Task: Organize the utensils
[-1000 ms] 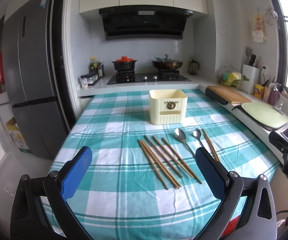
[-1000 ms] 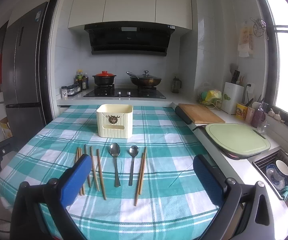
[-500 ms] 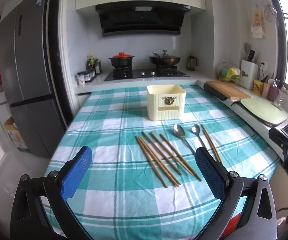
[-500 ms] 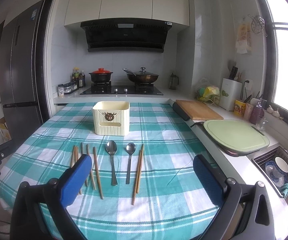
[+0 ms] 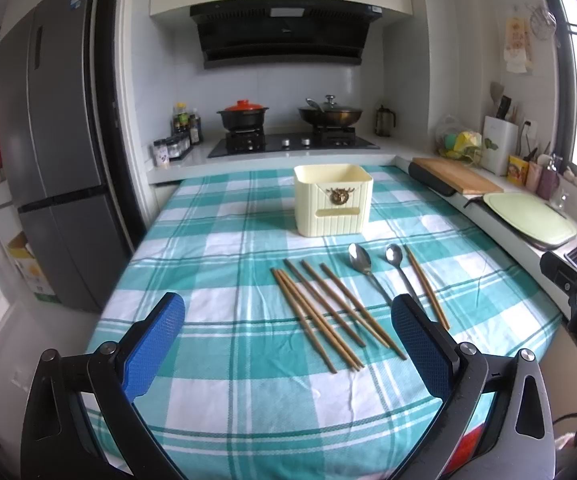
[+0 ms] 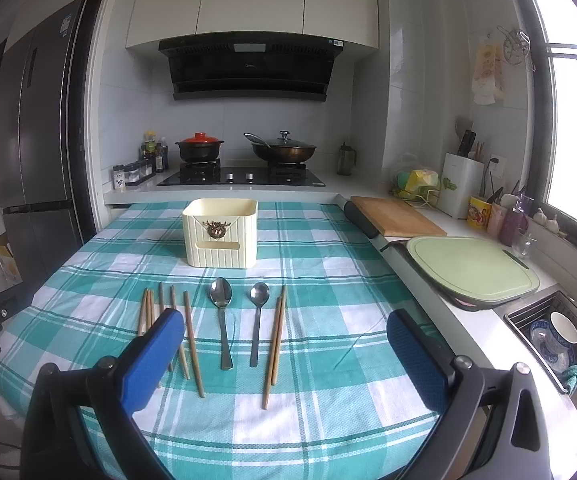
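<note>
Hovering over the table, both grippers spread wide and empty.
Left gripper [image 5: 288, 340] and right gripper [image 6: 284, 344] face chopsticks [image 6: 190, 336], spoons [image 6: 221, 320] and a cream holder [image 6: 220, 236].

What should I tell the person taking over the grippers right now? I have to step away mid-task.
Left gripper: open, empty, hovering over the near table edge.
Right gripper: open, empty, likewise above the near edge.
Cream utensil holder: upright on the checked tablecloth, towards the stove end; no utensils show above its rim.
In front of it lie a group of chopsticks on the left, two metal spoons in the middle, bowls pointing at the holder, and one chopstick pair on the right.
Done: nothing yet.
Left: move every chopstick and both spoons into the holder.
</note>
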### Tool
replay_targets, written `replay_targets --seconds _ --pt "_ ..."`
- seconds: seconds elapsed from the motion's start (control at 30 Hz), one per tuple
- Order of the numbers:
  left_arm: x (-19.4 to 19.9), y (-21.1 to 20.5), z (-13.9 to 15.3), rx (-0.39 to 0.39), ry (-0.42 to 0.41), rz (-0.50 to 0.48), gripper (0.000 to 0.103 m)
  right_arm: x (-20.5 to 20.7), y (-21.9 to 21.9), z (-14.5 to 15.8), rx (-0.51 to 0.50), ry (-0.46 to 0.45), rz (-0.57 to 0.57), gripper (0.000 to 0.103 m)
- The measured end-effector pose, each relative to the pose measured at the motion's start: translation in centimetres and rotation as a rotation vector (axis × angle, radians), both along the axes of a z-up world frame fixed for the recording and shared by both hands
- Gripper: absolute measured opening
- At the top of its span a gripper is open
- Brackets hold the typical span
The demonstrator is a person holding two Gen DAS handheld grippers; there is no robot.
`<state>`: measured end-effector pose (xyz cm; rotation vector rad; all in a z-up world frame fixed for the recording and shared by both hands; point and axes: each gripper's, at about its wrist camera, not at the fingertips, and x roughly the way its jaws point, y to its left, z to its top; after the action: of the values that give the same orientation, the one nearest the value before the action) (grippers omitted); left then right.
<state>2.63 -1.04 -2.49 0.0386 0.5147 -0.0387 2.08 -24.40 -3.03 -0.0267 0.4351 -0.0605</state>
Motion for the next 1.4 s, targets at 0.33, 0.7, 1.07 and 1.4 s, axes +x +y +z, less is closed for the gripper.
replay_targets --seconds 0.33,0.7,1.07,1.4 --pt "-0.04 -0.14 -0.04 0.007 0.0 -0.001 0.103 0.09 -0.24 -0.25 0.002 0.01 -0.003 0.103" --pt "0.2 -0.01 -0.13 0.007 0.007 -0.003 0.103 -0.02 -0.45 -0.2 0.0 0.019 -0.009 0.103" --pt "0.52 -0.13 -0.49 0.022 0.015 -0.009 0.103 0.39 -0.57 -0.41 -0.002 0.035 -0.022 0.103" --pt "0.8 -0.76 -0.76 0.039 0.031 -0.013 0.103 0.83 -0.7 -0.78 -0.002 0.057 -0.031 0.103"
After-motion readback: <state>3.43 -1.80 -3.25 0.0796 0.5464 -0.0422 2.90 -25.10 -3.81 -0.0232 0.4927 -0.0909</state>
